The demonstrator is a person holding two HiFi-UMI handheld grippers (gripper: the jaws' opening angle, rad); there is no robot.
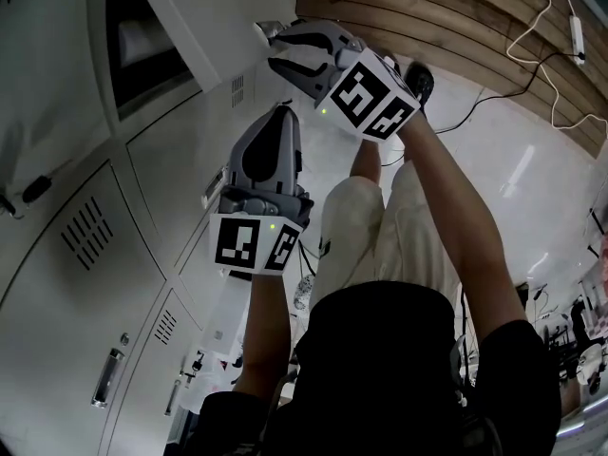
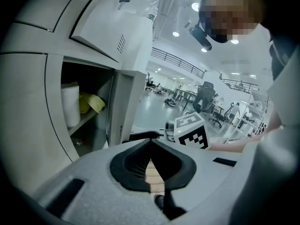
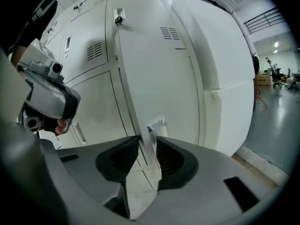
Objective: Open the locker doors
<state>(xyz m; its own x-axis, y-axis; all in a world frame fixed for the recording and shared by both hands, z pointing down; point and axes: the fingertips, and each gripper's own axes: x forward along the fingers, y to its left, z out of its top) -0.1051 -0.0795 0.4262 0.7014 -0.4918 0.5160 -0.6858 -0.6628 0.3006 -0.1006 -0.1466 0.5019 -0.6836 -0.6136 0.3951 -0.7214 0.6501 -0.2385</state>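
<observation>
Already open: upper locker door [image 1: 195,27], swung out from the pale bank of lockers and seen nearly edge-on in the right gripper view [image 3: 159,78]. Clamped at its free edge by the right gripper [image 1: 269,47], raised at the top of the head view. Both pads tight against the sheet metal [image 3: 147,139], right at a small metal latch plate [image 3: 157,124] on that edge.

Lower and closer to the person: left gripper [image 1: 285,112], pointing up, apart from the door. Tips together, nothing between them [image 2: 150,142]. Close to the closed locker fronts, contact not clear.

Behind the door, a dark open compartment [image 2: 86,125]. Inside, on a shelf, a white roll [image 2: 70,104] with something yellow [image 2: 91,102] just beside it.

Below and to the left in the head view, closed lockers [image 1: 57,293] with vent slots [image 1: 85,231], one with a metal handle [image 1: 106,376].

Beyond the right gripper, wooden slats [image 1: 427,8] with a white cable [image 1: 546,17] looped across them. Under both arms, glossy pale floor [image 1: 513,169], light trousers [image 1: 380,236] and a black top [image 1: 380,350].
</observation>
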